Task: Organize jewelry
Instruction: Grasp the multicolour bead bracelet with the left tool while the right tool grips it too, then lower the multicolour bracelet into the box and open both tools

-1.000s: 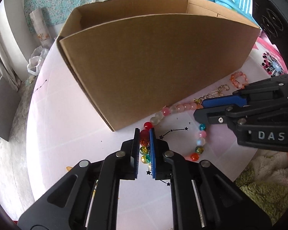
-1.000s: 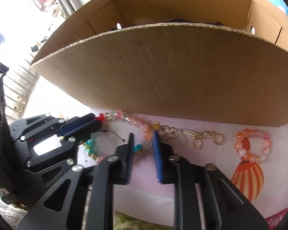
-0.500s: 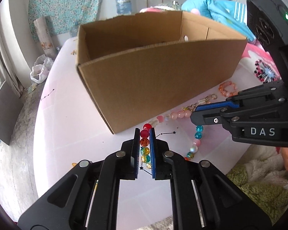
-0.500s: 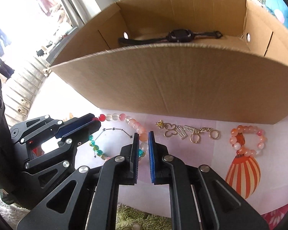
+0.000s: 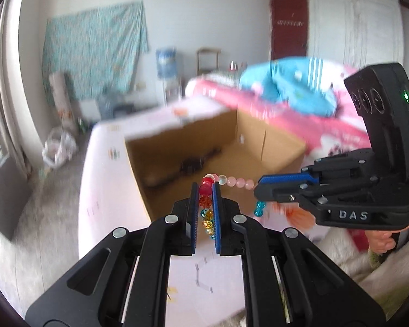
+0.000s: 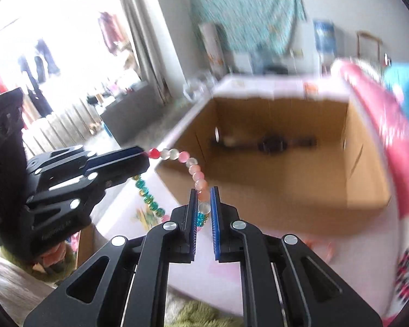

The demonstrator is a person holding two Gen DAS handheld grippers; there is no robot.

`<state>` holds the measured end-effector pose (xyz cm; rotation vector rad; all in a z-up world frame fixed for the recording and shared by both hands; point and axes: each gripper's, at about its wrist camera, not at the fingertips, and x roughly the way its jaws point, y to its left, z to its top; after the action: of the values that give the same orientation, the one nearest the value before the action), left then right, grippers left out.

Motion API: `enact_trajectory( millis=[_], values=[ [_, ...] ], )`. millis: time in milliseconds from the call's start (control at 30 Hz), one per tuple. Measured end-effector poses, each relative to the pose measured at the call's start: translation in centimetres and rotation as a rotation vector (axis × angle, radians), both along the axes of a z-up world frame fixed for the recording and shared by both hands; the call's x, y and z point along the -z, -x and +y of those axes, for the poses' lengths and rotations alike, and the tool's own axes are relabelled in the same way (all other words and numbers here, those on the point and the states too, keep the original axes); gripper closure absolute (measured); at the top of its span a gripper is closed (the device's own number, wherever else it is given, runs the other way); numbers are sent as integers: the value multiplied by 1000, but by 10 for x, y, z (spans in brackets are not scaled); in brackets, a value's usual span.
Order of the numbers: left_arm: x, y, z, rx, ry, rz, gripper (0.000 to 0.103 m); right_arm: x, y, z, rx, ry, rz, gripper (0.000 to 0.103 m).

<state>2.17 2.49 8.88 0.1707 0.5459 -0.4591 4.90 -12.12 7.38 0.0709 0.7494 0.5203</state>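
Observation:
A bead necklace (image 5: 233,182) of red, orange, pink, white and teal beads hangs in the air between my two grippers. My left gripper (image 5: 205,188) is shut on its red and orange beads. My right gripper (image 6: 203,192) is shut on its pink and white beads (image 6: 199,182); it shows in the left wrist view (image 5: 259,189) at right. The open cardboard box (image 6: 286,190) lies just beyond and below, with a black watch (image 6: 272,144) on its floor. Both views are motion-blurred.
The box stands on a pale pink printed table (image 5: 103,190). An orange bead bracelet (image 6: 319,245) lies on the table in front of the box. A pink bed with blue fabric (image 5: 286,92) is behind.
Both grippers have risen from the table with the necklace held between them, from in front of the box wall to above its rim. The box's inside has come into view.

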Motion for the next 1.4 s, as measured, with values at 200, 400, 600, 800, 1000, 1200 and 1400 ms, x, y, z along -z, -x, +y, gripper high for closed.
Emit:
enact_trajectory(
  millis=[200,400,600,800,1000,1200,1400],
  values=[
    [-24,-57,-9,-7,22,-52,94,-35,-48,1,-19,5,-91,93],
    [10,-117,-10,-34,-7,99,94,-1,-123,3,-33,-6,120,93],
    [46,-135,-7,-30,-48,249,94,47,-155,20,-74,68,306,93],
    [57,-136,-3,-81,-135,215,92,72,-165,26,-66,95,378,92],
    [48,-130,4,-101,-124,191,90,62,-162,14,-29,16,343,90],
    [34,-107,17,-116,-67,144,69,39,-138,-1,32,-27,237,65],
    [23,-81,21,-130,-18,112,54,13,-98,-15,81,-63,116,50]
  ],
)
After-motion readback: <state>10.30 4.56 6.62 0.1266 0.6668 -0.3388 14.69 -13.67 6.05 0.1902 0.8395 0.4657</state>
